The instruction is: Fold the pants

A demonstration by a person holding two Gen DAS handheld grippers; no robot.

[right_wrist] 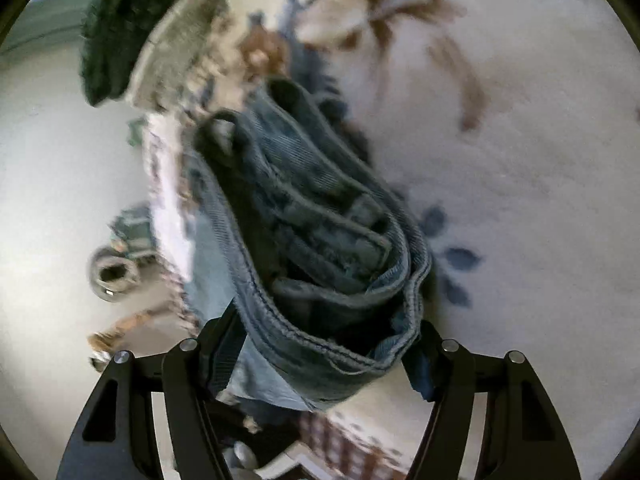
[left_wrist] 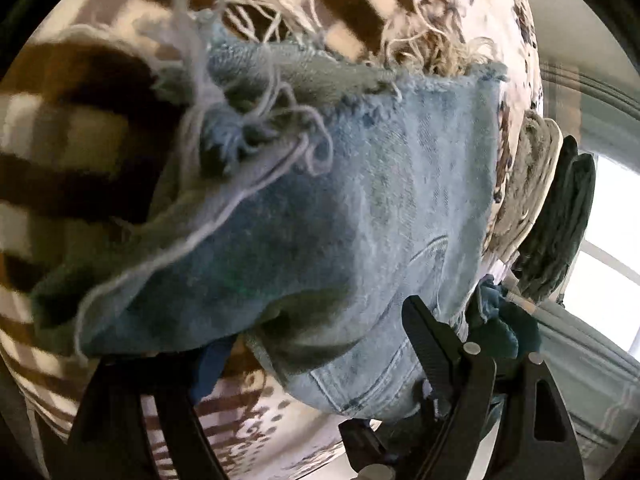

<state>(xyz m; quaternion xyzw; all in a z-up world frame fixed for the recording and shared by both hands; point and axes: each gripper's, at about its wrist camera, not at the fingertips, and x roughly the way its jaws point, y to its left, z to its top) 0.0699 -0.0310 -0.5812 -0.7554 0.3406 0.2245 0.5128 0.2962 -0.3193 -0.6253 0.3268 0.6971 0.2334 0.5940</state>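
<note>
The pants are light blue denim with frayed white threads at the hems. In the left wrist view the denim [left_wrist: 360, 208] fills the middle, its frayed hem edge toward the top. My left gripper [left_wrist: 320, 360] has the bunched denim lying between its black fingers [left_wrist: 432, 344]; the left finger is hidden under the cloth. In the right wrist view the folded waistband layers [right_wrist: 320, 232] hang between my right gripper's fingers [right_wrist: 224, 344]. My right gripper [right_wrist: 324, 352] grips the bundle of denim. Both views are motion-blurred.
A bed cover with brown stripes [left_wrist: 80, 184] and a white floral part [right_wrist: 500, 160] lies under the pants. A pile of folded green and beige cloth [left_wrist: 560, 216] sits at the bed's edge. A bright window [left_wrist: 612, 216] is at right. Small objects lie on the pale floor [right_wrist: 112, 268].
</note>
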